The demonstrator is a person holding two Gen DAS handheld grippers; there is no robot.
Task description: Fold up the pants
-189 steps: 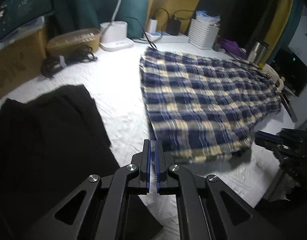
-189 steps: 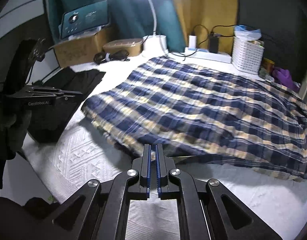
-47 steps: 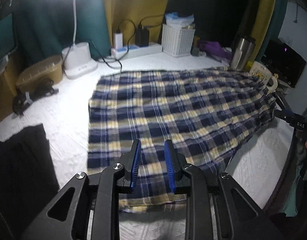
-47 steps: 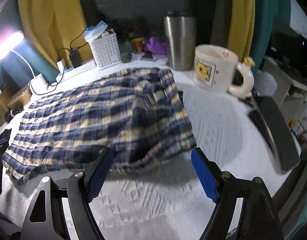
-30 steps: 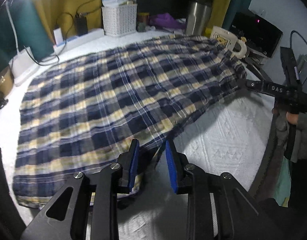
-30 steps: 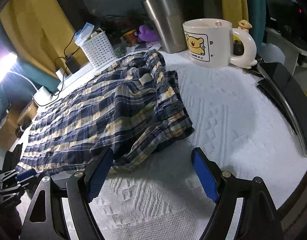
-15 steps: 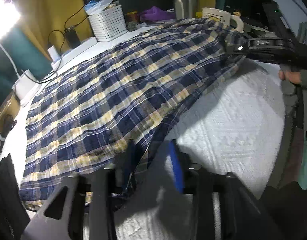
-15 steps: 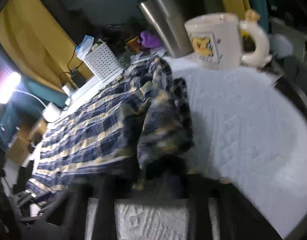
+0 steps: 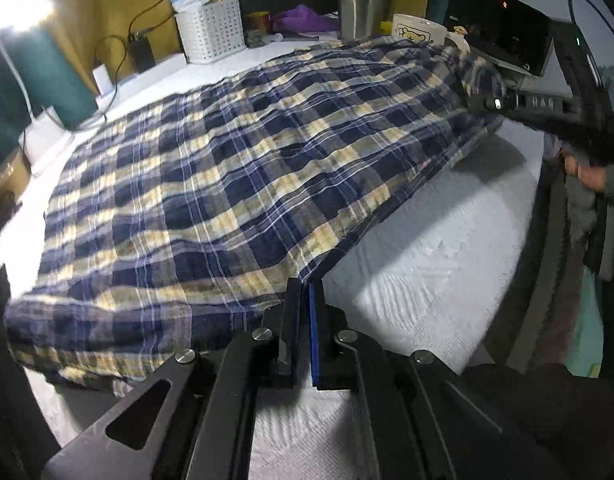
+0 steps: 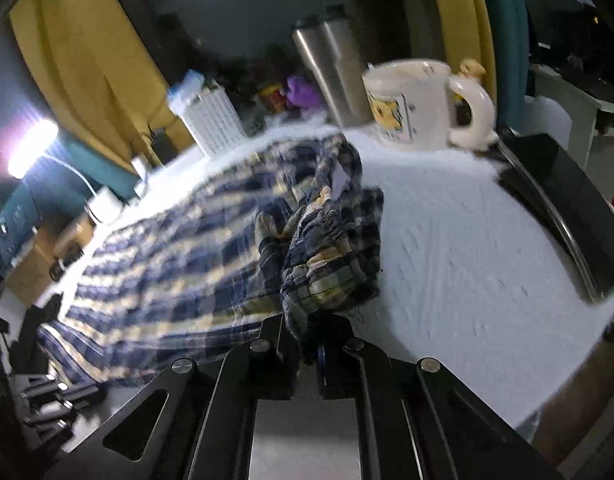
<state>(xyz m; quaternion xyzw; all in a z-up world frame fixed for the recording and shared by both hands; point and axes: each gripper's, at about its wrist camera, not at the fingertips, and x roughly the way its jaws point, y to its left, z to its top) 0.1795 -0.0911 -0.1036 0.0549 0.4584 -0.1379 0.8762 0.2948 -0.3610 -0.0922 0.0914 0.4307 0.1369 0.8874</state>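
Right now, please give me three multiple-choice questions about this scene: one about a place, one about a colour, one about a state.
1. Where is the white basket?
A. At the far edge, behind the pants
B. On top of the pants
C. In the left gripper

2. What colours are the plaid pants?
A. Red and green
B. Navy and pale yellow
C. All black

3. How is the right gripper?
A. Wide open
B. Shut on nothing
C. Shut on the pants

Key: 1 A, it stands beyond the cloth; 2 B, the checks show these; 3 C, bunched cloth sits between its fingers.
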